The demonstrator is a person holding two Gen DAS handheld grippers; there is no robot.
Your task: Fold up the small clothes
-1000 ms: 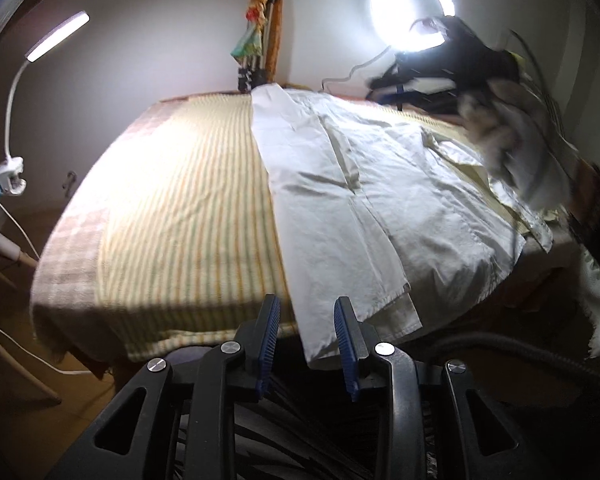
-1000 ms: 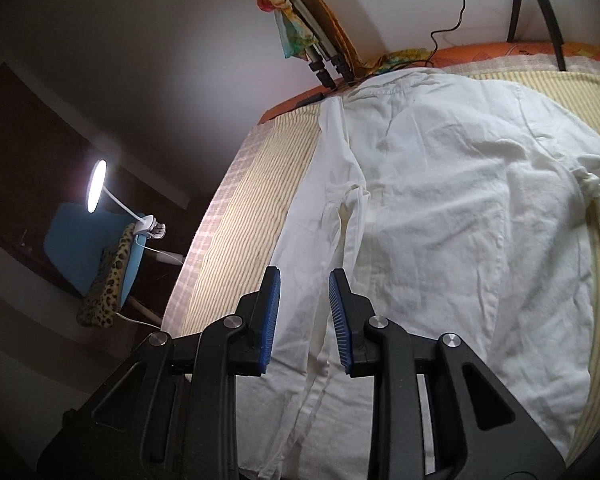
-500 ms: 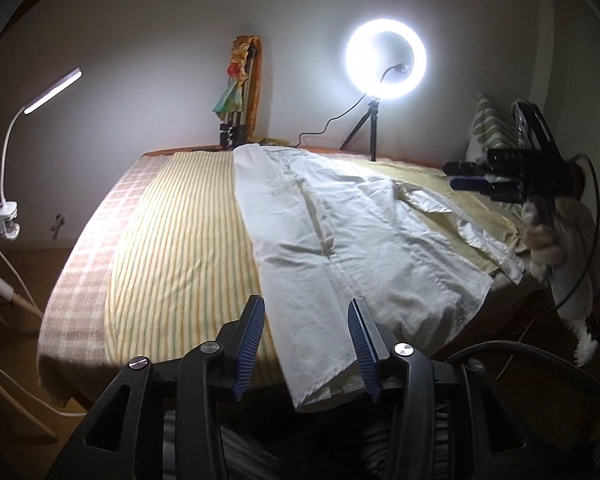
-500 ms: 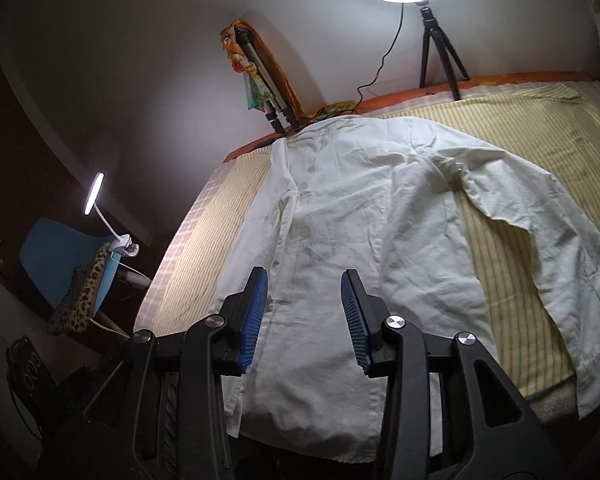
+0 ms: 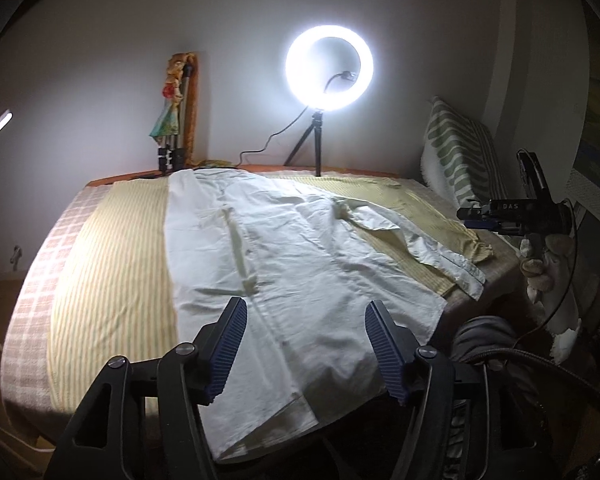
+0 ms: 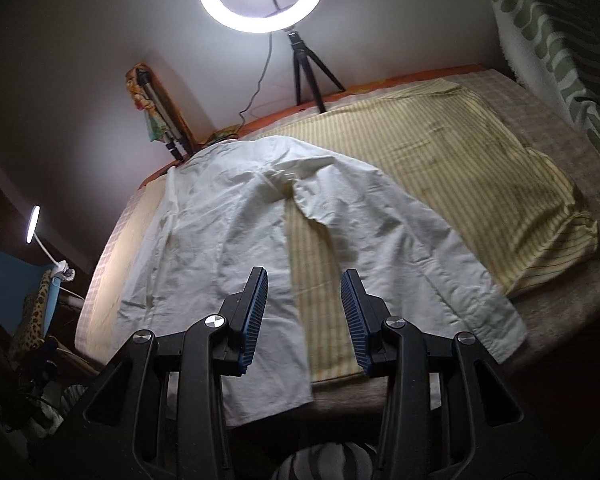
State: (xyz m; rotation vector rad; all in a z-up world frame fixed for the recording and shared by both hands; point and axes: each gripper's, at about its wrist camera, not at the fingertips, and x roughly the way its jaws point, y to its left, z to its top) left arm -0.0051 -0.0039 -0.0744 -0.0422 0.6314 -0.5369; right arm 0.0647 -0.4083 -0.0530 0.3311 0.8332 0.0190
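A white long-sleeved shirt [image 5: 300, 248] lies spread on a yellow striped cloth [image 5: 112, 264] on the bed. Its left side is folded in over the body. Its other sleeve [image 6: 412, 252] stretches out towards the near right edge. My left gripper [image 5: 305, 322] hovers above the shirt's near hem; its jaws are opening and nothing is between them. My right gripper [image 6: 305, 286] stands open and empty over the gap between the shirt's body [image 6: 228, 236] and the sleeve. In the left wrist view the right gripper [image 5: 466, 218] hangs off the bed's right side, beyond the sleeve's cuff.
A lit ring light [image 5: 329, 68] on a small tripod stands at the bed's far edge. A green-and-white pillow [image 5: 456, 156] leans at the right. A folded stand with colourful cloth [image 5: 176, 120] leans on the wall. A clip lamp [image 6: 34, 224] and blue chair [image 6: 8, 276] are left.
Both grippers have drawn back and up from the shirt. The left jaws have opened much wider. The right gripper has swung right, from the shirt's folded left side to the outstretched sleeve.
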